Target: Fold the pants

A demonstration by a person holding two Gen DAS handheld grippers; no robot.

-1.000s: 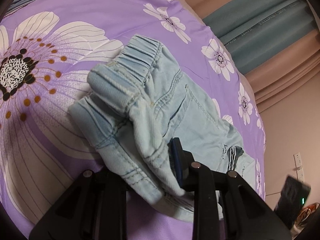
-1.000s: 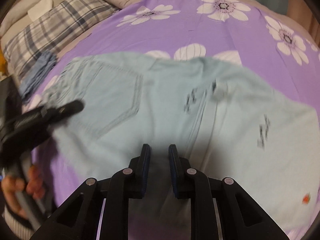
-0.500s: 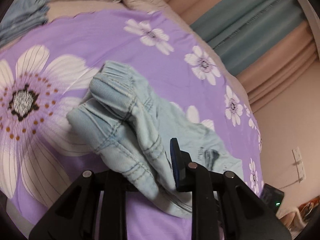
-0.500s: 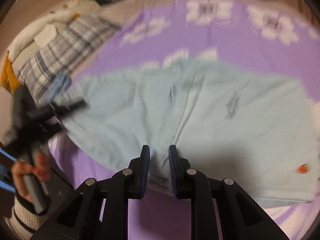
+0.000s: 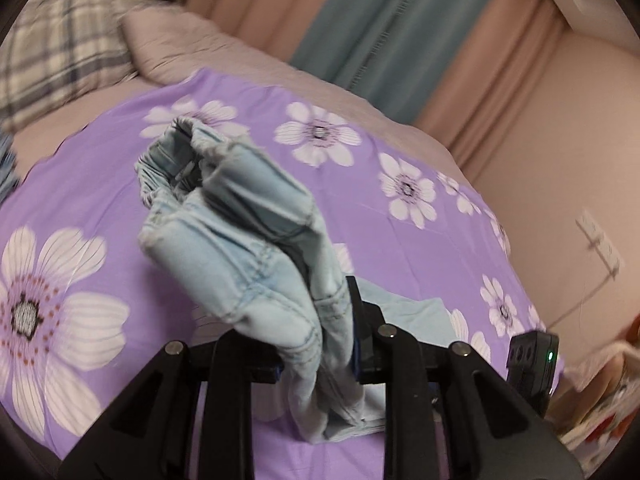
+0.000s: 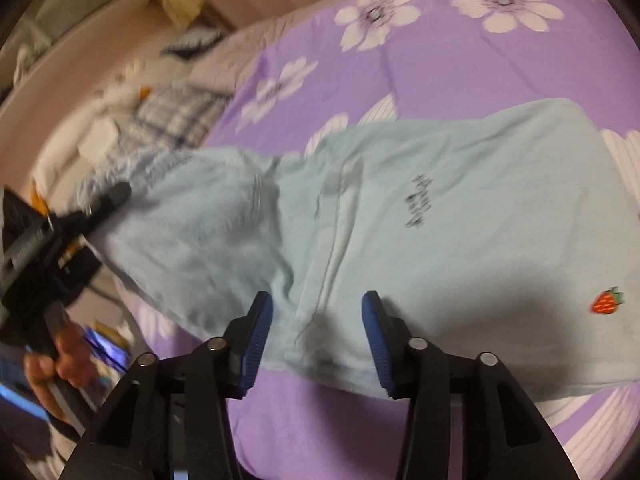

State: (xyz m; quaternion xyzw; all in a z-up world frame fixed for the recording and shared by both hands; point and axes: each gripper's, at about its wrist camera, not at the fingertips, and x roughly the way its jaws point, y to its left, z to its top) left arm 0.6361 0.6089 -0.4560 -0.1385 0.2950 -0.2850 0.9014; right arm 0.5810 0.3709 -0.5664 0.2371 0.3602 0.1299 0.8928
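Light blue denim pants [image 6: 460,220] lie spread on a purple flowered bedspread [image 6: 500,60], with a small strawberry patch [image 6: 606,302] near one leg end. My left gripper [image 5: 320,344] is shut on the bunched waistband end of the pants [image 5: 240,220] and holds it lifted above the bed. It also shows at the left of the right wrist view [image 6: 100,204]. My right gripper [image 6: 316,340] is open and empty, its blue pads just above the near edge of the pants.
A plaid pillow [image 5: 52,52] and a pale pillow [image 5: 172,44] lie at the head of the bed. Pink and teal curtains [image 5: 380,28] hang behind. A black device [image 5: 532,364] sits off the bed's right edge. A wall socket [image 5: 600,244] is on the right.
My right gripper has opened and let go of the pants, which now lie flat. My left gripper has lifted the waistband end higher and turned toward the curtains.
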